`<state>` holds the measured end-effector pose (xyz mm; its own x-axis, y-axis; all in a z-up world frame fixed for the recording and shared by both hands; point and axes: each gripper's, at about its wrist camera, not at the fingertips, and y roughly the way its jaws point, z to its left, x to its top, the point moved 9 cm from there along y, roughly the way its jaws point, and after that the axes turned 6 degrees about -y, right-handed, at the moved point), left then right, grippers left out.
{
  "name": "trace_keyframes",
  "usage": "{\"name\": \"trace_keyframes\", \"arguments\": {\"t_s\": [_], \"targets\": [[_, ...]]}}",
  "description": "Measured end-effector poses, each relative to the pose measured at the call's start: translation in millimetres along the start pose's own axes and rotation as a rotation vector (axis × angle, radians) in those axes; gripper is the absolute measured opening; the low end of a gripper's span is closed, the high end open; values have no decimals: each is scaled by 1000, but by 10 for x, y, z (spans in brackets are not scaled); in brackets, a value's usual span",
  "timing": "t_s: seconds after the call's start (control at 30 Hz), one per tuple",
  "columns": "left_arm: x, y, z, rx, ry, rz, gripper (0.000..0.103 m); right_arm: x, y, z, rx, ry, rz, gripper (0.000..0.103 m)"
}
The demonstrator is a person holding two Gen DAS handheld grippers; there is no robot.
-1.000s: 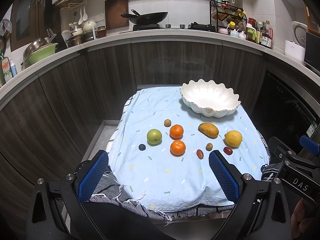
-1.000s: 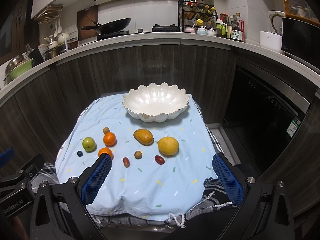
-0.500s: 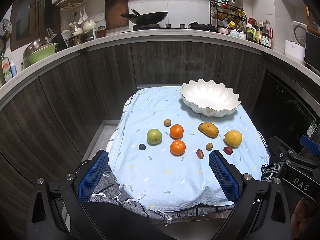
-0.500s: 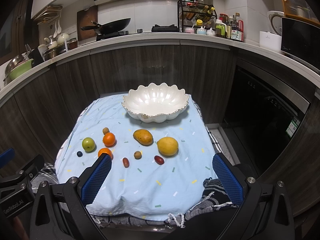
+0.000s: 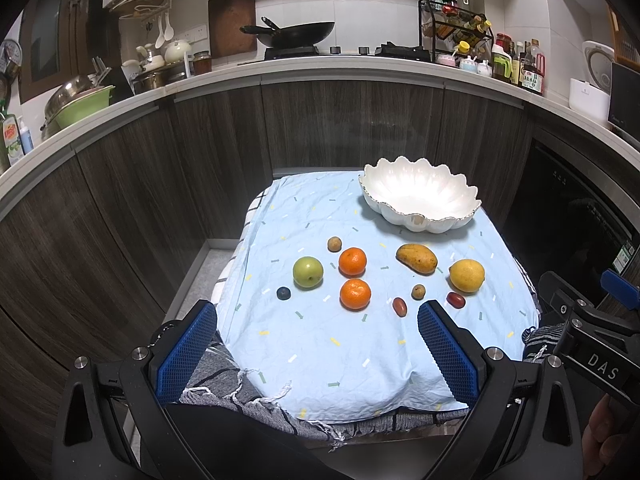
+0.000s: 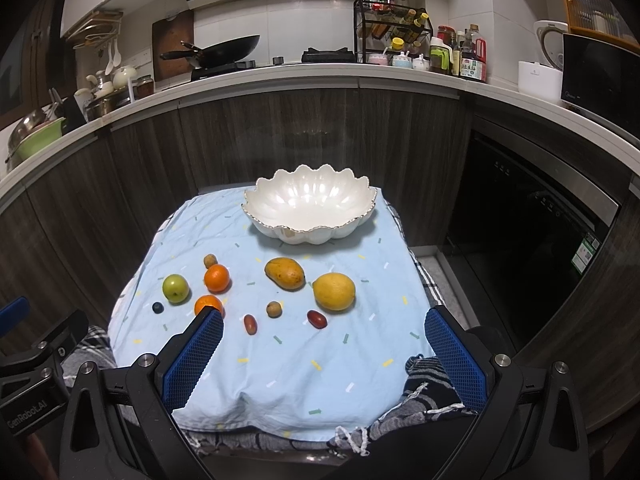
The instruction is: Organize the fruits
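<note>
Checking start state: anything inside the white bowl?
Nothing visible inside the white bowl; its inner walls show bare in both views. The near rim hides the very bottom. All fruit, like the mango, lies on the blue cloth.

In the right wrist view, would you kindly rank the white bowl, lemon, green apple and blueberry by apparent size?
1. white bowl, clearly largest though farthest.
2. lemon.
3. green apple, smaller than the lemon at similar depth.
4. blueberry, smallest.

Kitchen with dark cabinets around a low cloth-covered table

Dark wood-grain cabinets (image 5: pixel 328 120) curve beneath a white countertop (image 6: pixel 280 74); a black wok (image 5: pixel 296 34) sits on the hob, a black wire spice rack (image 6: pixel 394 24) beside it, white tiled wall (image 5: pixel 360 16) behind.
</note>
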<state>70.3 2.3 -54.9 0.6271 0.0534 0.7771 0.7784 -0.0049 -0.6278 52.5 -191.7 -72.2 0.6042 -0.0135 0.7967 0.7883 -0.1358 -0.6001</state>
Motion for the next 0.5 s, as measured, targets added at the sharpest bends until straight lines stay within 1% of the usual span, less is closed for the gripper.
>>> {"name": "trace_keyframes", "arguments": {"t_s": [0.5], "targets": [[-15,-5,-10,0,1,1,102,6,-4,-21,0,2,2,102]]}}
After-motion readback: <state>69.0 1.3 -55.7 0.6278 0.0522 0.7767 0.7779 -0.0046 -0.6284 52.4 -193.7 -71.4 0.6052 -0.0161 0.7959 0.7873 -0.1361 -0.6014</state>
